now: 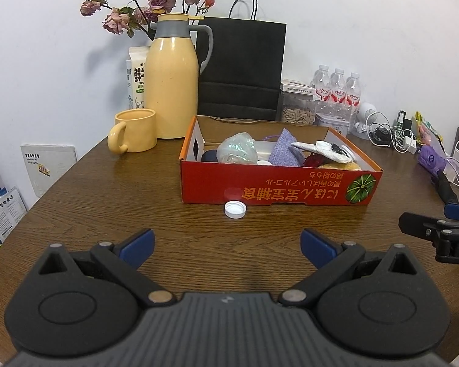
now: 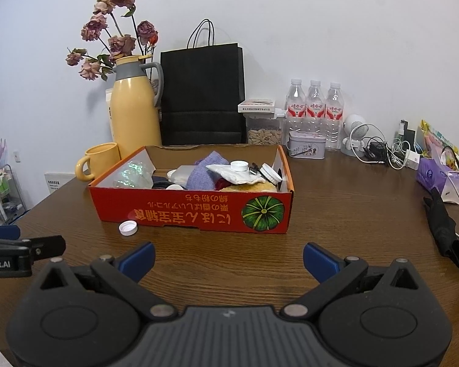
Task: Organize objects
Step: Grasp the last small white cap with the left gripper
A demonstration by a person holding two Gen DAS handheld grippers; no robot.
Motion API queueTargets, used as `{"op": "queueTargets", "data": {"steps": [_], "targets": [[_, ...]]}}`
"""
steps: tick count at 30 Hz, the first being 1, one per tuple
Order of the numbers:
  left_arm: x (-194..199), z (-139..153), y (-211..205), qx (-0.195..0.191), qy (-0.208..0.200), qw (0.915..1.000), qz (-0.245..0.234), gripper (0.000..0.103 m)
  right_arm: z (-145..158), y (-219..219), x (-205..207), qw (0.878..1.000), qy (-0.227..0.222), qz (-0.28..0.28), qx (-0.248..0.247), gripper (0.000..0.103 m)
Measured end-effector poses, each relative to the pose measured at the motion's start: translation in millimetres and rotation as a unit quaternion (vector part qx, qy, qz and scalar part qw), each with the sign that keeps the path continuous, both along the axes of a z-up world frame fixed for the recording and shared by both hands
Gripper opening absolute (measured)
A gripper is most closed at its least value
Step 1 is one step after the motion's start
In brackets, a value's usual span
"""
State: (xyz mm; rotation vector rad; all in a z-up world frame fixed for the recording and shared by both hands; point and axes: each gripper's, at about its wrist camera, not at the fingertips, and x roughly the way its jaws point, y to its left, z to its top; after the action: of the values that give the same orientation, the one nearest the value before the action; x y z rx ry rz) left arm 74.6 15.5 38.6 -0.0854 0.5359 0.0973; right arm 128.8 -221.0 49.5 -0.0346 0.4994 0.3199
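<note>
White cap lies just outside the box; both my grippers, left and right, gape empty. I'd probably take it left, low and square.

Milk carton: mostly hidden behind the yellow flask; print only partly legible.
Vase of the dried roses: hidden behind the flask in both views.
Red box: contents overlap; a dark round item at its left end is largely covered by a clear crinkled bag.
Right gripper: cut off by the left wrist view's right edge; finger position not discernible there.
Left gripper: cut off by the right wrist view's left edge.
Cables: tangled, individual items too small to identify.
Shelf items: blurred at the frame edge.
</note>
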Motion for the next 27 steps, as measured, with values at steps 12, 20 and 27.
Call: {"op": "queueTargets", "data": {"steps": [12,20,27], "targets": [[11,-6,0,0.004,0.006,1.0,0.007,0.103,-2,2,7,1.0,0.003,0.002,-0.002,0.103],[85,-35,2,0.02,0.044,0.9984,0.027,0.103,-21,5,47,1.0,0.022,-0.004,-0.004,0.103],[149,-61,-1,0.023,0.074,0.9965,0.032,0.071,-36,14,88,0.999,0.04,-0.002,-0.013,0.103]]}}
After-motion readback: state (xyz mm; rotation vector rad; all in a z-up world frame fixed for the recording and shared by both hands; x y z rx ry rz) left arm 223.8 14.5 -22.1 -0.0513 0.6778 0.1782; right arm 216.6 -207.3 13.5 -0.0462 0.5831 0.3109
